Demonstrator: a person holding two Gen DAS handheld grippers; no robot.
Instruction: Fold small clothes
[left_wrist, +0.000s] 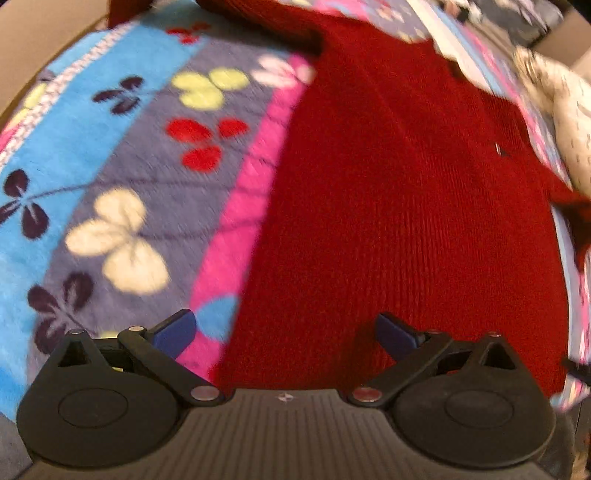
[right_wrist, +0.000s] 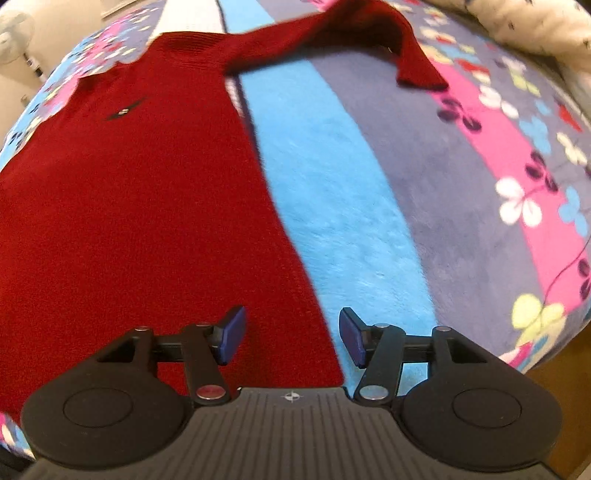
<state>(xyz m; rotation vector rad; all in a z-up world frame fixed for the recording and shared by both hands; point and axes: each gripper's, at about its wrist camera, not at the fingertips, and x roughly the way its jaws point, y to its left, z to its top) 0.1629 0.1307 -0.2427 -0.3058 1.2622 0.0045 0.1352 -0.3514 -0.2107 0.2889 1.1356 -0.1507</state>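
Your left hand-held gripper (left_wrist: 284, 334) hangs with its jaws spread wide and nothing between them, straddling the left edge of the red knit sweater (left_wrist: 399, 206) where it meets the flowered fleece blanket (left_wrist: 110, 155), so bring it down onto that bottom corner and take only the knit, not the pile beneath. The sweater lies flat, front up, across the blanket with one sleeve (right_wrist: 332, 33) flung out sideways. Your right hand-held gripper (right_wrist: 291, 338) is partly open and empty over the opposite side edge; pinch at matching height so the fold lifts evenly.
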